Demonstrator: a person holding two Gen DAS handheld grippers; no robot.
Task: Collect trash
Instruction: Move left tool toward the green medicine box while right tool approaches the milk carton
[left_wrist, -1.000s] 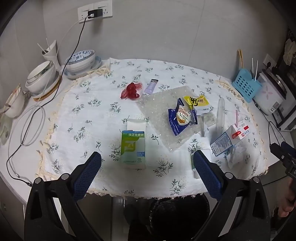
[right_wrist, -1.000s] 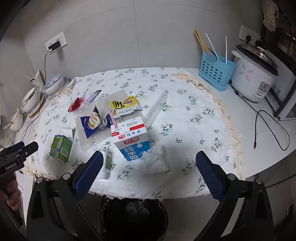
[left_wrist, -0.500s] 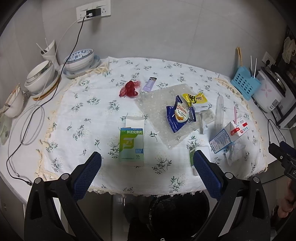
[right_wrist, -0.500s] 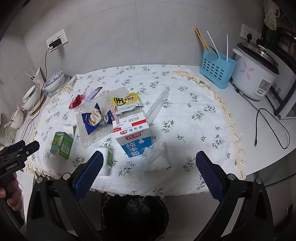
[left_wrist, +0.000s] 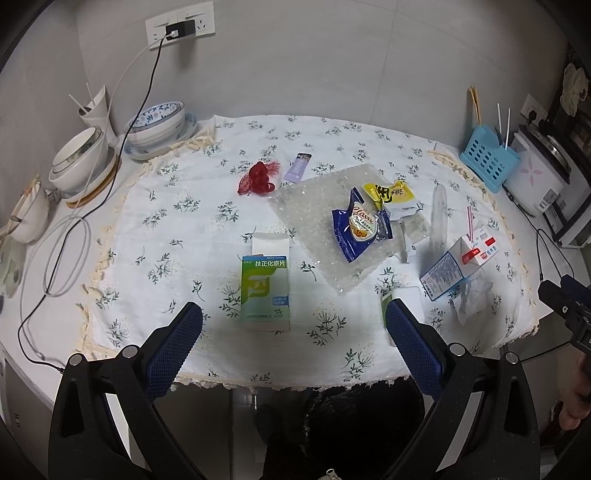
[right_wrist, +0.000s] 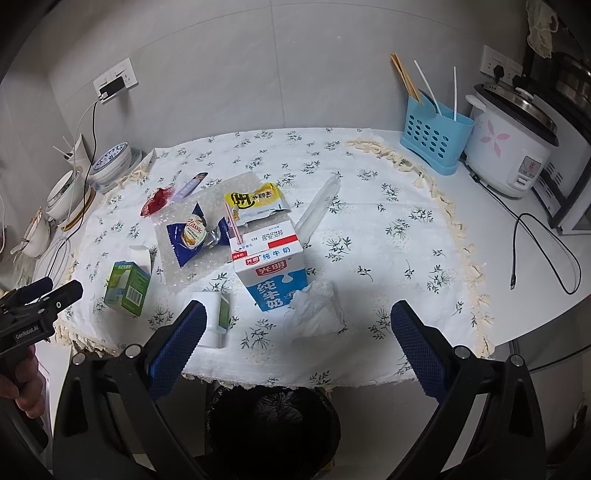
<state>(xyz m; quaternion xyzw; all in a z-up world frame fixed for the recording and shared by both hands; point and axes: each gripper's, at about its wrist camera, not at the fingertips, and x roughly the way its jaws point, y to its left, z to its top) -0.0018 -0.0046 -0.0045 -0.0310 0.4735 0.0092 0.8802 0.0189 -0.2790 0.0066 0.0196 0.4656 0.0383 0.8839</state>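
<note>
The green box (left_wrist: 265, 286) lies flat near the bench (left_wrist: 51, 332) front edge, long axis running from front to back, opened flap toward the wall. The milk carton (right_wrist: 271, 271) stands on the right, straw tilted up, a tissue (right_wrist: 317, 308) against it. Both the left tool (left_wrist: 291, 345) and the right tool (right_wrist: 293, 345) hang level off the front edge above the bin (right_wrist: 275, 424), jaws spread wide, holding nothing

Milk carton (right_wrist: 271, 271) upright beside crumpled tissue (right_wrist: 317, 308), green box (left_wrist: 265, 291) lying flat
</note>
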